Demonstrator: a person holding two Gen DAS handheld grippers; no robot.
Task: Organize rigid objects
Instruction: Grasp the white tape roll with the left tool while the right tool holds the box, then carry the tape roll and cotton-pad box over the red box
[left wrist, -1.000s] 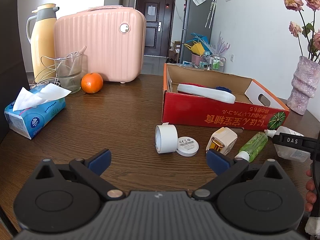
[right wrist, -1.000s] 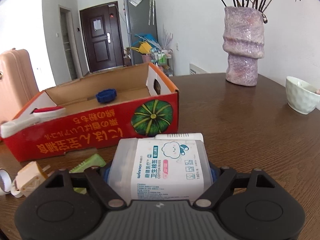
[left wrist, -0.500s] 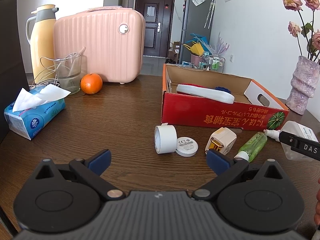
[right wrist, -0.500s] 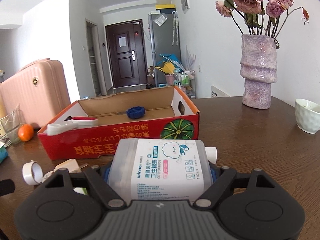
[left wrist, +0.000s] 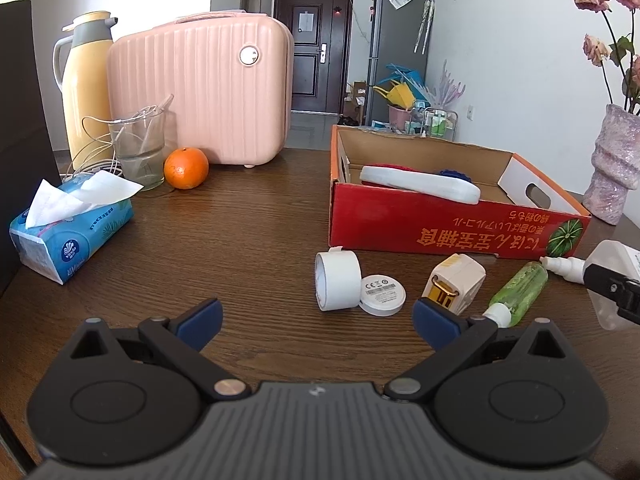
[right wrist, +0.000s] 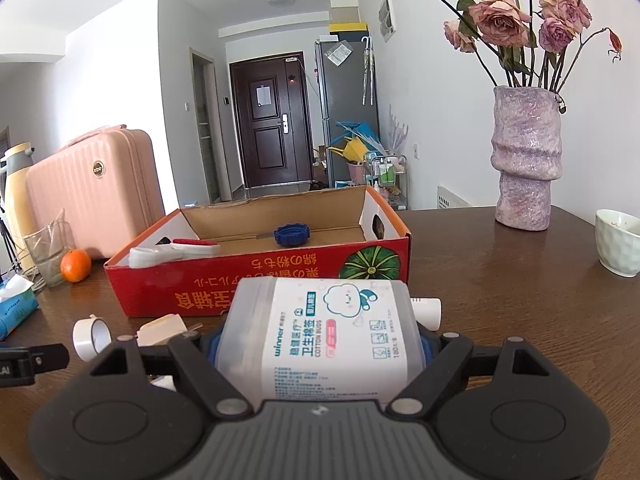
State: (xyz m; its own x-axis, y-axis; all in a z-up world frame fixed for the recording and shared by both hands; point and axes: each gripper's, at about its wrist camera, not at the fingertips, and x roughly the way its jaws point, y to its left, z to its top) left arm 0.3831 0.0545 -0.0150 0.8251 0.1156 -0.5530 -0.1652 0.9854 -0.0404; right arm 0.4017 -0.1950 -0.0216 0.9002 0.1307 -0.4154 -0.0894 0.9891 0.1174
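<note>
My right gripper (right wrist: 320, 340) is shut on a clear cotton-bud box (right wrist: 320, 328) with a white label, held above the table in front of the red cardboard box (right wrist: 256, 284). Inside that red cardboard box (left wrist: 440, 228) lie a white and red tool (right wrist: 172, 250) and a blue cap (right wrist: 292, 235). My left gripper (left wrist: 316, 318) hangs open and empty over the wood. Just beyond it lie a white tape roll (left wrist: 336, 280), a round white disc (left wrist: 382, 294), a cream plug adapter (left wrist: 454, 282) and a green bottle (left wrist: 518, 292). The held cotton-bud box (left wrist: 612, 254) shows at the far right edge.
At the back left stand a pink suitcase (left wrist: 200, 92), a yellow thermos (left wrist: 86, 84), a glass with cables (left wrist: 138, 148) and an orange (left wrist: 186, 168). A tissue pack (left wrist: 70, 224) lies at left. A purple vase (right wrist: 526, 156) and a white cup (right wrist: 618, 242) stand at right.
My right gripper has lifted the cotton-bud box and tilted upward, so the red box now sits lower and farther in its view. The left gripper has stayed still.
</note>
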